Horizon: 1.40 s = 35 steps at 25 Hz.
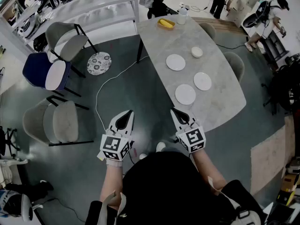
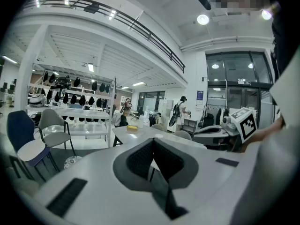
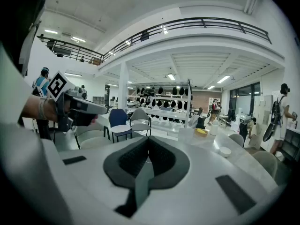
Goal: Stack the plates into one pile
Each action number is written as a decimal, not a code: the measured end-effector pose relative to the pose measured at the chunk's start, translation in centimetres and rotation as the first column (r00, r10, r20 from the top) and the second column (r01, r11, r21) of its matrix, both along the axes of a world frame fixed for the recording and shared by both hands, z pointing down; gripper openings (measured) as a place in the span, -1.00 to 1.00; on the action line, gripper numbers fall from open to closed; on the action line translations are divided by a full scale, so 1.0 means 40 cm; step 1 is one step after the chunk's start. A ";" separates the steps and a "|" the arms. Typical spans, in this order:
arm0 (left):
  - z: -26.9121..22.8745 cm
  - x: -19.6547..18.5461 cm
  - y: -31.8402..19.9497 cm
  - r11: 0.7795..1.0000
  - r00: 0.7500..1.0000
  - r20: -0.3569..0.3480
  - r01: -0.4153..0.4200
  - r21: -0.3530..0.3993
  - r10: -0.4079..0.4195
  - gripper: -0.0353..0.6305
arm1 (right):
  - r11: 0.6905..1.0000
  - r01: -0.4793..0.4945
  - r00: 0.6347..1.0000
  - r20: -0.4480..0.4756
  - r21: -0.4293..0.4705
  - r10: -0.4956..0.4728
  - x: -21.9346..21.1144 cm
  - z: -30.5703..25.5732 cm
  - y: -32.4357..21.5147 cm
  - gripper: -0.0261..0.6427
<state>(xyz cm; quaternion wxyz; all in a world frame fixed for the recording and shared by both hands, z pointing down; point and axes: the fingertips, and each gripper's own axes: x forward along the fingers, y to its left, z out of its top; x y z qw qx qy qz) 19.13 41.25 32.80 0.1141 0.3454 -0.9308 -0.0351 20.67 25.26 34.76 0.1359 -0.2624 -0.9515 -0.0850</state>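
Observation:
Three white plates lie apart on the grey marble table (image 1: 220,102): one far (image 1: 176,62), one at the right (image 1: 202,81), one nearest me (image 1: 185,94). Both grippers hang over the floor, short of the table's near end, and hold nothing. My left gripper (image 1: 127,113) is shut, its jaws pressed together in the left gripper view (image 2: 152,143). My right gripper (image 1: 175,110) is shut too, jaws touching in the right gripper view (image 3: 147,142), with its tip close to the table's near edge. The plates are hidden in both gripper views.
A small white bowl (image 1: 197,52), a yellow dish (image 1: 166,23) and a bottle (image 1: 182,15) stand at the table's far end. A blue chair (image 1: 44,71) and grey chairs (image 1: 54,121) stand on the left, and a cable (image 1: 108,83) runs over the floor. People stand at the far right.

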 end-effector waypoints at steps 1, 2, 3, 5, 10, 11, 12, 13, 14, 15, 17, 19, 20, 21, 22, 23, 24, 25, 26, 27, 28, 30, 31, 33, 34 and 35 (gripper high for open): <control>0.001 -0.007 -0.018 1.000 1.000 -0.003 0.002 -0.004 -0.002 -0.87 | 1.000 0.005 1.000 0.000 0.003 -0.005 -0.005 0.000 -0.013 -0.87; 0.002 -0.013 -0.036 1.000 1.000 -0.007 0.004 -0.007 -0.004 -0.87 | 1.000 0.009 1.000 0.000 0.005 -0.009 -0.010 0.000 -0.025 -0.87; 0.004 -0.021 -0.053 1.000 1.000 -0.011 0.006 -0.009 -0.006 -0.87 | 1.000 0.011 1.000 0.001 0.006 -0.011 -0.015 0.000 -0.038 -0.87; 0.011 -0.036 -0.083 1.000 1.000 -0.024 0.011 -0.015 -0.012 -0.87 | 1.000 0.010 1.000 0.005 -0.004 -0.010 -0.029 0.000 -0.065 -0.87; 0.021 -0.082 -0.160 0.997 0.999 -0.035 0.019 -0.069 -0.022 -0.87 | 0.998 0.000 1.000 0.021 -0.070 0.001 -0.076 -0.013 -0.145 -0.87; 0.019 -0.091 -0.177 0.996 0.999 -0.030 0.015 -0.083 -0.017 -0.87 | 0.997 0.000 1.000 0.021 -0.073 0.002 -0.089 -0.013 -0.159 -0.87; 0.020 -0.100 -0.194 0.995 1.000 -0.026 0.009 -0.096 -0.011 -0.87 | 0.997 -0.004 1.000 0.019 -0.074 0.005 -0.101 -0.011 -0.172 -0.87; 0.024 -0.107 -0.209 0.994 1.000 -0.023 0.002 -0.110 -0.005 -0.87 | 0.997 -0.010 1.000 0.015 -0.077 0.011 -0.112 -0.006 -0.184 -0.87; 0.030 -0.113 -0.220 0.992 1.000 -0.022 -0.003 -0.122 0.001 -0.87 | 0.996 -0.017 1.000 0.008 -0.083 0.018 -0.122 0.002 -0.193 -0.87; 0.037 -0.120 -0.228 0.991 1.000 -0.022 -0.007 -0.130 0.004 -0.87 | 0.995 -0.025 1.000 0.000 -0.092 0.025 -0.130 0.011 -0.200 -0.87; 0.053 -0.144 -0.230 0.991 1.000 -0.028 -0.005 -0.131 0.002 -0.87 | 0.995 -0.034 0.999 -0.017 -0.099 0.032 -0.152 0.030 -0.203 -0.87; 0.067 -0.179 -0.215 0.992 0.999 -0.038 -0.001 -0.124 -0.003 -0.87 | 0.995 -0.036 0.999 -0.028 -0.092 0.034 -0.182 0.048 -0.191 -0.87; 0.075 -0.201 -0.203 0.993 0.999 -0.043 -0.001 -0.121 -0.004 -0.87 | 0.996 -0.039 0.999 -0.033 -0.086 0.036 -0.201 0.055 -0.181 -0.87; 0.083 -0.227 -0.189 0.993 0.999 -0.049 -0.002 -0.119 -0.004 -0.87 | 0.996 -0.043 0.998 -0.038 -0.079 0.040 -0.225 0.063 -0.170 -0.87; 0.090 -0.256 -0.175 0.993 0.999 -0.054 -0.003 -0.116 -0.003 -0.87 | 0.996 -0.049 0.998 -0.044 -0.072 0.046 -0.252 0.069 -0.160 -0.87; 0.094 -0.289 -0.160 0.994 0.998 -0.059 -0.006 -0.112 -0.001 -0.87 | 0.996 -0.056 0.997 -0.051 -0.066 0.053 -0.282 0.075 -0.149 -0.87; 0.097 -0.323 -0.146 0.994 0.998 -0.064 -0.011 -0.107 0.005 -0.87 | 0.996 -0.064 0.997 -0.057 -0.060 0.061 -0.313 0.078 -0.138 -0.87; 0.098 -0.357 -0.134 0.994 0.998 -0.068 -0.021 -0.105 0.014 -0.87 | 0.996 -0.073 0.996 -0.063 -0.053 0.070 -0.342 0.080 -0.127 -0.87; 0.098 -0.392 -0.122 0.994 0.997 -0.071 -0.033 -0.104 0.026 -0.87 | 0.995 -0.083 0.995 -0.067 -0.047 0.080 -0.372 0.080 -0.117 -0.87; 0.098 -0.428 -0.111 0.993 0.996 -0.074 -0.047 -0.105 0.040 -0.87 | 0.995 -0.095 0.993 -0.072 -0.040 0.092 -0.401 0.079 -0.106 -0.87; 0.097 -0.465 -0.098 0.993 0.995 -0.078 -0.063 -0.104 0.055 -0.87 | 0.994 -0.107 0.992 -0.076 -0.034 0.104 -0.429 0.076 -0.093 -0.87; 0.097 -0.535 -0.073 0.991 0.992 -0.086 -0.099 -0.093 0.091 -0.87 | 0.992 -0.128 0.989 -0.081 -0.019 0.126 -0.484 0.075 -0.063 -0.87; 0.100 -0.567 -0.063 0.989 0.990 -0.088 -0.119 -0.086 0.112 -0.87 | 0.990 -0.140 0.987 -0.082 -0.010 0.139 -0.512 0.076 -0.048 -0.87; 0.113 -0.629 -0.047 0.983 0.983 -0.092 -0.164 -0.081 0.156 -0.87 | 0.985 -0.172 0.981 -0.085 0.002 0.172 -0.564 0.081 -0.024 -0.87; 0.121 -0.659 -0.041 0.979 0.979 -0.097 -0.186 -0.081 0.178 -0.87 | 0.982 -0.190 0.978 -0.088 0.003 0.190 -0.587 0.084 -0.015 -0.87; 0.130 -0.688 -0.037 0.975 0.975 -0.103 -0.207 -0.080 0.199 -0.87 | 0.978 -0.208 0.974 -0.091 0.002 0.207 -0.609 0.087 -0.007 -0.87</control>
